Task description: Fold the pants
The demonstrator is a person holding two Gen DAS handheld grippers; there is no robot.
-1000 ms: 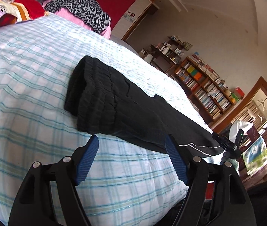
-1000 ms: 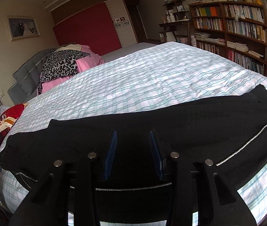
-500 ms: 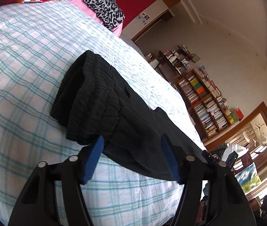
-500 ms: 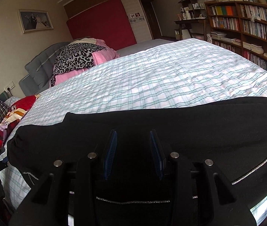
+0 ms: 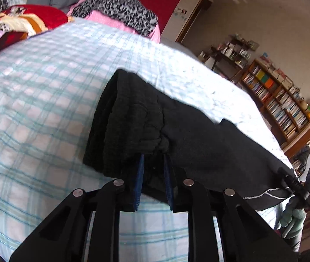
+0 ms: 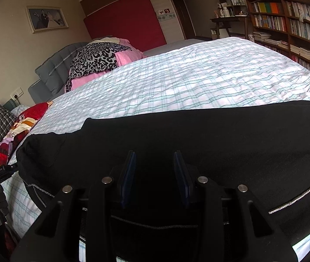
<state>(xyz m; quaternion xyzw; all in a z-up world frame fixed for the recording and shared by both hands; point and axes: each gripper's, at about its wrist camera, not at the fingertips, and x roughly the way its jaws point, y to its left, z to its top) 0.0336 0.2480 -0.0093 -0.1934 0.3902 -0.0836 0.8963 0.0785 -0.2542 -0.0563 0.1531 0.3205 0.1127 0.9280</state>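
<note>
Black pants (image 5: 194,135) lie stretched along the near edge of the bed (image 5: 45,100), on its checked cover, legs laid one on the other; the lengthwise fold appears done. The crosswise folds remain, in my judgement.

Left tool (image 5: 152,174): blue pads closed on the bunched waistband end, cloth pinched between them. Its jaws have just been closing; a second ago they stood wide apart over the cover, short of the waistband, and the tool has since advanced onto the fabric.

Right tool (image 6: 155,174): pads part-open over the leg cloth. Dark fabric lies between and beneath them, but whether the pads press on it cannot be told. The gap matches that of the earlier pictures. This tool has drawn closer to the pants, which now fill more of its view.

The right tool also shows in the left wrist view at the hem end, near the bed's corner.

A pink and leopard-print pile (image 6: 98,59) sits well apart at the headboard end.
</note>
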